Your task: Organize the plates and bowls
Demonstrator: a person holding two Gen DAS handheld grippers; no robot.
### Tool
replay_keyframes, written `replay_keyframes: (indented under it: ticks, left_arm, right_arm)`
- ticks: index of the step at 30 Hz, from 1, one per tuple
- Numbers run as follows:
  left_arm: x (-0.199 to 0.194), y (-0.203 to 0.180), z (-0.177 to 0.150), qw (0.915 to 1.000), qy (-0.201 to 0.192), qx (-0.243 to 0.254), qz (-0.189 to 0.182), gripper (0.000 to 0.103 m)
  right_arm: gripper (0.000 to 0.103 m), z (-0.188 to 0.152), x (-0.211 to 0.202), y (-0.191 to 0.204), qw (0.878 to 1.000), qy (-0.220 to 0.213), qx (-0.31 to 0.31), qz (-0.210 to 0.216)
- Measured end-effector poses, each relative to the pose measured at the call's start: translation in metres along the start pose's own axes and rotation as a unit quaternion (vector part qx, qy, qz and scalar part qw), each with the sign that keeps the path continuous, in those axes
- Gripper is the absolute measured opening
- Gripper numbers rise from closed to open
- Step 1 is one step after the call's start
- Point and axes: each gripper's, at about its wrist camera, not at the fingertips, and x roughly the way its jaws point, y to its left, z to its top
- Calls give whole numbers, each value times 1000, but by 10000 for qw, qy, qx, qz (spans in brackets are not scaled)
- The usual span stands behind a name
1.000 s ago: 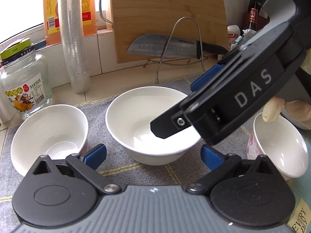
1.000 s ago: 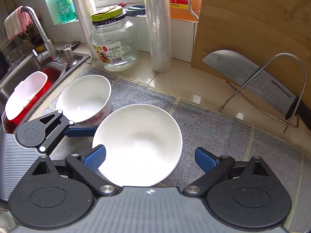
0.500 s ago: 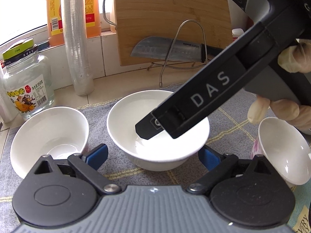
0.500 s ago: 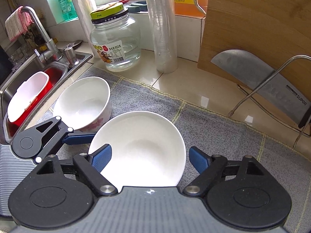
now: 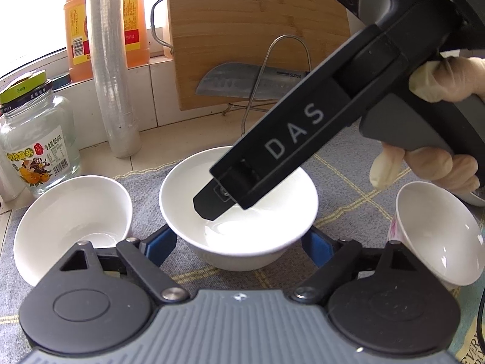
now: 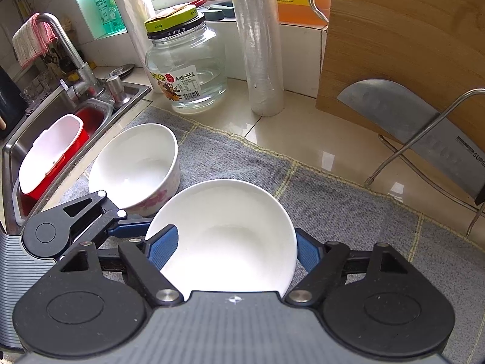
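The right gripper [image 6: 236, 250] has its blue pads set wide on either side of the white middle bowl [image 6: 224, 236], one at 9 o'clock and one at 3 o'clock of it; whether the pads press the rim cannot be told. In the left wrist view its black body reaches down over that bowl [image 5: 239, 209] from 2 o'clock. The left gripper [image 5: 239, 242] is spread open around the bowl's near side, holding nothing, both pads close to the bowl's wall. A deeper bowl [image 5: 72, 221] stands at 9 o'clock of the middle bowl, and a tilted bowl [image 5: 436, 233] at 3 o'clock. All sit on a grey mat [image 6: 333, 200] on the tabletop [image 6: 303, 124]. At 12 o'clock stand a glass jar [image 6: 188, 69], a cutting board [image 5: 257, 36] and a knife [image 5: 242, 82].
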Motion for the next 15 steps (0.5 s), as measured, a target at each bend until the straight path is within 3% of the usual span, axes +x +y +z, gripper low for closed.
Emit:
replay_keyframes:
  ticks: [10, 15]
  left_arm:
    - [1, 1, 0, 10000, -29, 54, -43, 89]
    - [2, 0, -1, 9999, -23, 164, -32, 89]
  right_arm:
    - [85, 1, 9, 0, 9999, 117, -58, 36]
    - [78, 4, 9, -2, 9998, 175, -44, 6]
